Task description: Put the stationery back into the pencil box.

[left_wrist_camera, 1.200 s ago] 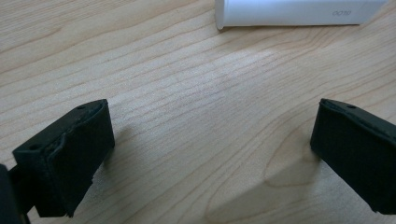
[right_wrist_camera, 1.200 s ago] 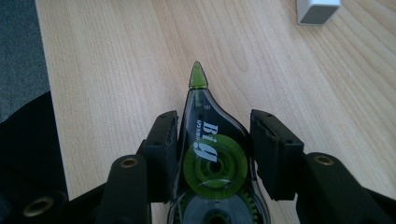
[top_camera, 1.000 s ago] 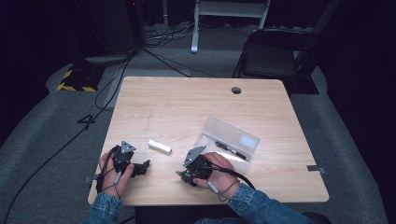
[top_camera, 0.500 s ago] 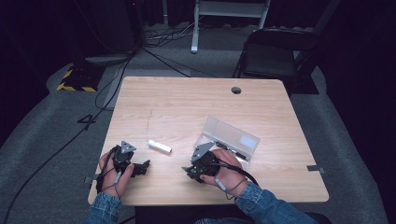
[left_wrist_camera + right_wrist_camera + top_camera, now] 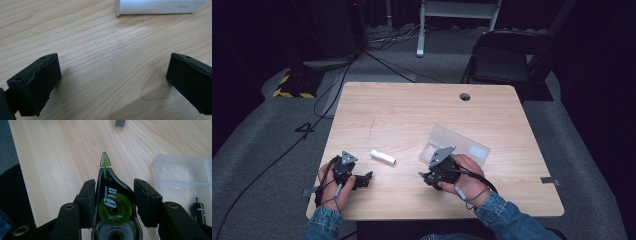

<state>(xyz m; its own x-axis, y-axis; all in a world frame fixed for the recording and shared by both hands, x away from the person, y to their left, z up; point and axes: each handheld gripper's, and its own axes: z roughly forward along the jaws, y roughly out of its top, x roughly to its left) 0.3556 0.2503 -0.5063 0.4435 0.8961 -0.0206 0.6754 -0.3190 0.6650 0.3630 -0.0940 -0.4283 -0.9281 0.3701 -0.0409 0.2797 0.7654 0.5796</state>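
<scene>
**Right gripper view: correction tape clamped, clear case lies open beside it**

Right gripper view gives me the nearest fact: my right gripper (image 5: 114, 195) has its two black jaws pressed on the sides of a correction tape dispenser (image 5: 113, 202), dark-bodied with green reels and a green tip pointing away over the wood. Just to the right of it lies a clear plastic case (image 5: 183, 173), lid open; a dark pen-like item (image 5: 199, 210) lies in its near corner, too cropped for me to name.

In the left gripper view my left gripper (image 5: 113, 82) has its jaws spread wide with bare table between them, gripping nothing. Beyond them lies a white tube (image 5: 160, 6), apart from both jaws.

From the high view, both hands sit near the table's (image 5: 422, 110) front edge: the left hand (image 5: 334, 182) with the left gripper (image 5: 362, 179) at the left, the right hand (image 5: 464, 175) with the right gripper (image 5: 428, 176) at the right. The white tube (image 5: 383, 156) lies between the two grippers, slightly farther out. The case (image 5: 462, 145) lies touching or just behind the right gripper. Farther off, a round hole (image 5: 465, 96) pierces the tabletop, and a dark chair (image 5: 507, 55) stands beyond the far edge.
</scene>
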